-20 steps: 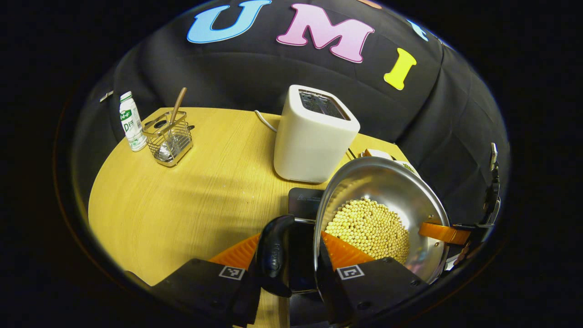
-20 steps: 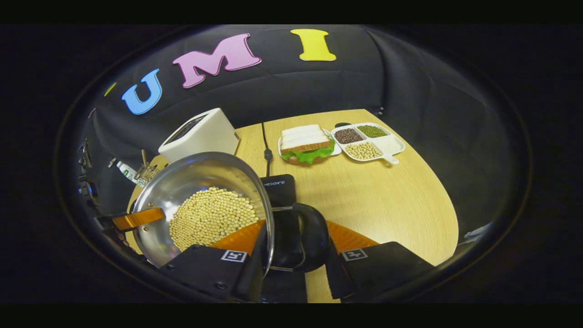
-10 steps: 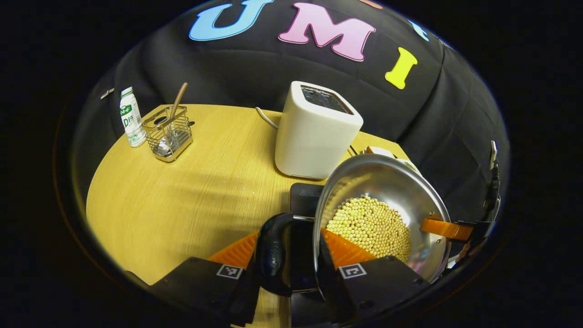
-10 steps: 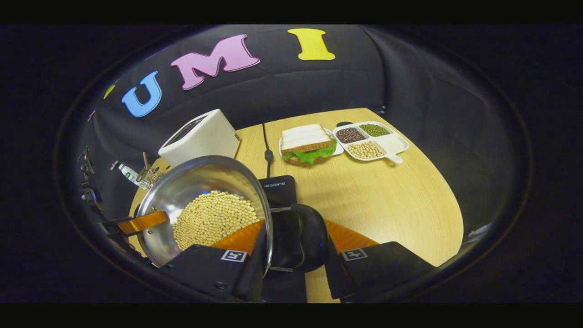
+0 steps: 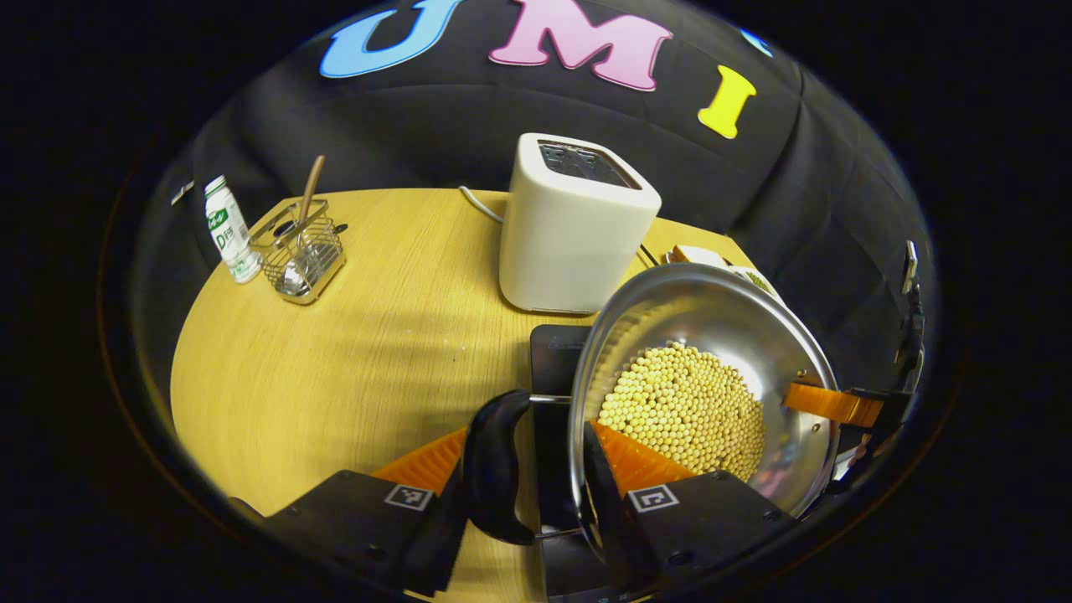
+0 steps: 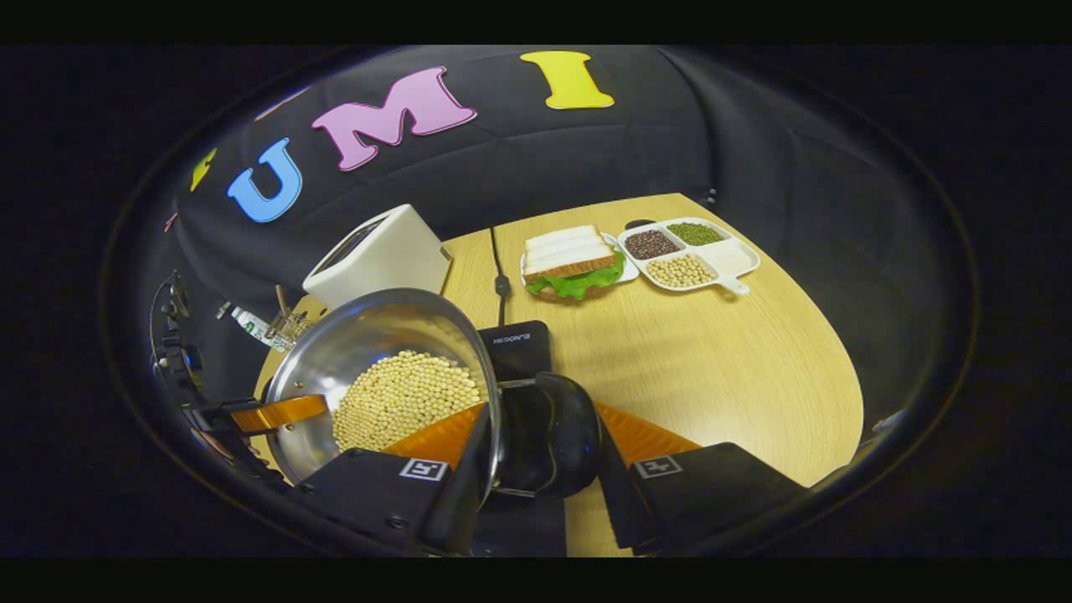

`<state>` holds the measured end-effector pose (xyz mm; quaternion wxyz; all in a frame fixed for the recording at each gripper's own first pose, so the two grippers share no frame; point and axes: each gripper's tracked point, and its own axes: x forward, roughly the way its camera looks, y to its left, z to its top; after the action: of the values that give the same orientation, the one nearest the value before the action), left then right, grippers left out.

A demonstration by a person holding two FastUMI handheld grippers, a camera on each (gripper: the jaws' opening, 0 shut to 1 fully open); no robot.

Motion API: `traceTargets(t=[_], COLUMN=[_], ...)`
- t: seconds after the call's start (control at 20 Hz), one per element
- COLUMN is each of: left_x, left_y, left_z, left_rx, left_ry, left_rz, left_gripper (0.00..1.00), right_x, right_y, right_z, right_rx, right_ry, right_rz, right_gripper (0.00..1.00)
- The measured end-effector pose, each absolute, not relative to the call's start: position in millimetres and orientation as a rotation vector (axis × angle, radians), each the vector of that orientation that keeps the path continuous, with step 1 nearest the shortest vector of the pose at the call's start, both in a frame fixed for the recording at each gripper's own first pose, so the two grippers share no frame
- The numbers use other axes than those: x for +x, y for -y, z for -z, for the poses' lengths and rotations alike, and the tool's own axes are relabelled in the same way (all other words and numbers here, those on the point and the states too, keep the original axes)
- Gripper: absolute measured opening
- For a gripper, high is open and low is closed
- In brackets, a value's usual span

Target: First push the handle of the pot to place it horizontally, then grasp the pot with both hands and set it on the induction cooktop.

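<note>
I hold the pot [image 5: 712, 335] between my two grippers, its steel bowl part filled with pale beans [image 5: 682, 406]. My left gripper [image 5: 523, 456] is closed across the pot's left rim: one orange finger [image 5: 636, 461] lies inside on the beans, the other sits outside, past the black loop handle [image 5: 494, 469]. In the right gripper view, my right gripper [image 6: 536, 440] clamps the opposite rim the same way, one finger [image 6: 440, 435] inside the bowl, the other beyond the right handle [image 6: 557, 435]. Each view also shows the other gripper's orange finger reaching over the far rim.

The cooktop [image 5: 557, 373], a black slab, lies directly under and beside the pot; I cannot tell whether the pot's base touches it. The cooktop's far edge shows past the rim in the right gripper view [image 6: 515, 343].

Just beyond the cooktop stands the toaster [image 5: 574, 226], near the pot's far rim. Its cord [image 6: 500, 276] runs back along the table [image 5: 335, 352]. To the left the wood is open out to a rack [image 5: 299, 251] and bottle [image 5: 224, 230] by the far left edge. To the right, open tabletop runs to the near right edge; a sandwich [image 6: 574, 264] and divided tray [image 6: 737, 260] sit at the far right, well apart from the pot.
</note>
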<state>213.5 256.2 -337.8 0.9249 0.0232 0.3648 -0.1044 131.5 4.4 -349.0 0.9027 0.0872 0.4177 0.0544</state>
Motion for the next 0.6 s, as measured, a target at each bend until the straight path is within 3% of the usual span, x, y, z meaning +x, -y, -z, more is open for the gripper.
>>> traceTargets(t=[0.05, 0.1, 0.15, 0.25, 0.6], left_x=[215, 213, 210, 200, 147], left_y=[-257, -258, -257, -250, -264], left_z=[336, 339, 325, 316, 227], left_rx=[0.078, 0.093, 0.099, 0.080, 0.061], left_ry=[-0.744, -0.733, -0.716, -0.696, -0.514], left_rz=[0.203, 0.192, 0.189, 0.212, 0.196], left_gripper=[0.76, 0.93, 0.99, 0.96, 0.96], right_x=[132, 130, 128, 122, 86], right_y=[0, 4, 7, 14, 21], right_z=[348, 344, 340, 325, 235], right_rx=[0.171, 0.169, 0.174, 0.180, 0.109], right_ry=[-0.855, -0.846, -0.834, -0.796, -0.607], right_rz=[-0.102, -0.095, -0.086, -0.059, -0.016], right_gripper=[0.72, 0.78, 0.88, 1.00, 0.99])
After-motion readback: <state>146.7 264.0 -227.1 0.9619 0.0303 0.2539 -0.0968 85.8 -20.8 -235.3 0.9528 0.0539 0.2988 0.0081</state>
